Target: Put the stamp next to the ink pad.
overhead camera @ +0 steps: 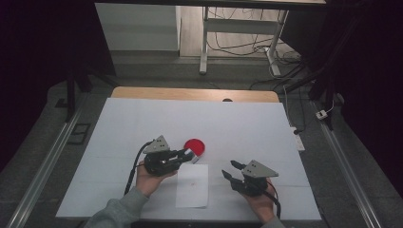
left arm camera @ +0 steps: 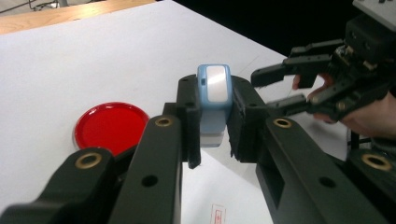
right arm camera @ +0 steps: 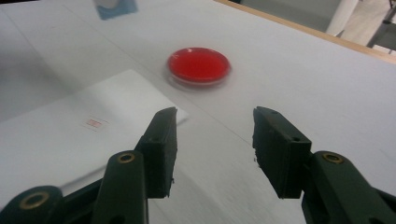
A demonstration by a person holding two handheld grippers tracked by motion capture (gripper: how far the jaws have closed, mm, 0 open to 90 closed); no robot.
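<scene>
From the high view we see the bench [overhead camera: 142,123] covered in white, with the left gripper [overhead camera: 186,155] near its middle and the right gripper [overhead camera: 231,170] well apart from it, closer to the person's side. A white sheet of paper [overhead camera: 192,185] lies between the two hands, and a red round lid [overhead camera: 195,146] lies just beyond the left gripper's tips. In this view the thing in the left gripper is too small to name.

The left gripper view gives us what the high view cannot. Here the left gripper [left arm camera: 214,112] pinches a small light-blue device [left arm camera: 214,100] with a shiny grey face, held upright between the two black pads and lifted above the bench. The pads press on both of its sides. The red round lid [left arm camera: 111,127] lies on the bench to the left of the jaws in this view, and the right gripper [left arm camera: 280,86] is farther off at the right, with a hand behind it.

The right gripper view shows the right gripper [right arm camera: 215,140] with its jaws spread apart and nothing between them. It hangs over the white surface, touching no thing. Past it we see the corner of the paper [right arm camera: 70,135] with a small red printed mark, and beyond that the red round lid [right arm camera: 199,65]. The picture is somewhat blurred.
</scene>
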